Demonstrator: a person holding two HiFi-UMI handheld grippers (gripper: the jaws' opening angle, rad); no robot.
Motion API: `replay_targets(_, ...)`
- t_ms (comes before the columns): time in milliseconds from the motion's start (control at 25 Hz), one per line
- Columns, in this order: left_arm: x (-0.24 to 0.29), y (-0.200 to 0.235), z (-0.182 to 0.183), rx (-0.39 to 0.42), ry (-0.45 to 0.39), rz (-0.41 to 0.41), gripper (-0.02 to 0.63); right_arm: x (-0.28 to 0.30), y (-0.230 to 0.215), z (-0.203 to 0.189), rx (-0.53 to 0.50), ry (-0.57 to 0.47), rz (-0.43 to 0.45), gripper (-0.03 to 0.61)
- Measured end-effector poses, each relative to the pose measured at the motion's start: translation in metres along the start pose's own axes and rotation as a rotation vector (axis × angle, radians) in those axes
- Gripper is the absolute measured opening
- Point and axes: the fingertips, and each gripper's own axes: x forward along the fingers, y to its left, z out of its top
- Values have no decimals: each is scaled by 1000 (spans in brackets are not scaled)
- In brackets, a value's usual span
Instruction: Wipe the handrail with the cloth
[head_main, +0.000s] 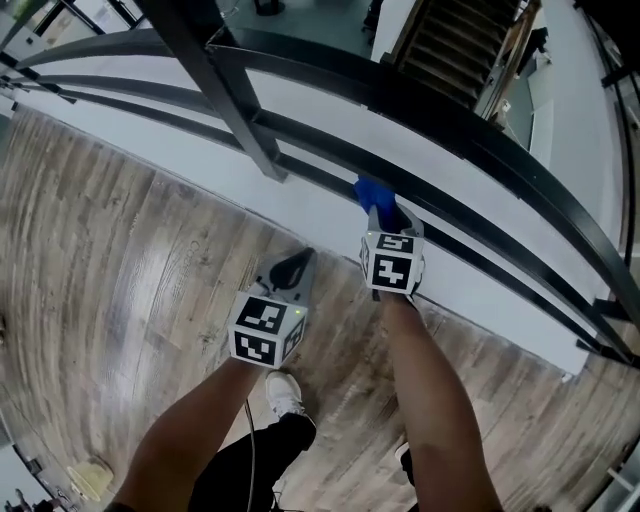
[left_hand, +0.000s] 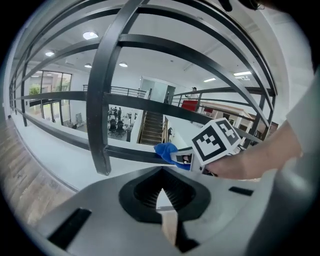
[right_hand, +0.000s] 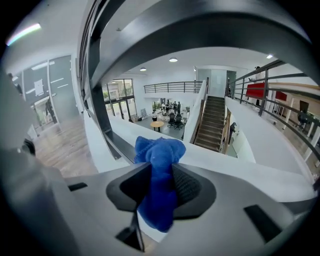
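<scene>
Head view: the right tongs (head_main: 383, 212) are clenched on the cloth (head_main: 367, 190), whose wad touches the lower bar (head_main: 325, 178) of the handrail (head_main: 480, 130), at 12 o'clock from them. The left tongs (head_main: 298, 262) hang at 8 o'clock, off the bars, over the floor (head_main: 120, 260)

Left gripper view: jaws closed on nothing; the post (left_hand: 102, 100) stands at 10 o'clock

Right gripper view: the cloth bulges past the jaws. A good wipe likely means pressing the wad on and following the bar's curve. The post foot blocks toward 10 o'clock; toward 4 o'clock the bar runs free
</scene>
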Motion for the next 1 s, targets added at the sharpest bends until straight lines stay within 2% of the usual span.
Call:
replay_targets(280, 28, -93, -4, 46, 29, -53, -2, -52, -100, -49, 73, -3, -62, 135)
replay_targets(520, 60, -170, -2, 16, 46, -76, -2, -97, -184, -88, 119, -6, -121, 135)
replay_targets(760, 90, -236, 0, 68, 69, -108, -2, -139, -263, -129, 172, 4, -195, 135)
replay_targets(880, 104, -282, -4, 63, 80, -133, -2, -165, -307, -150, 178, 16, -222, 135)
replay_targets(1000, 117, -327, -7, 101, 96, -161, -2, -188, -349, -167, 216, 8, -248, 135)
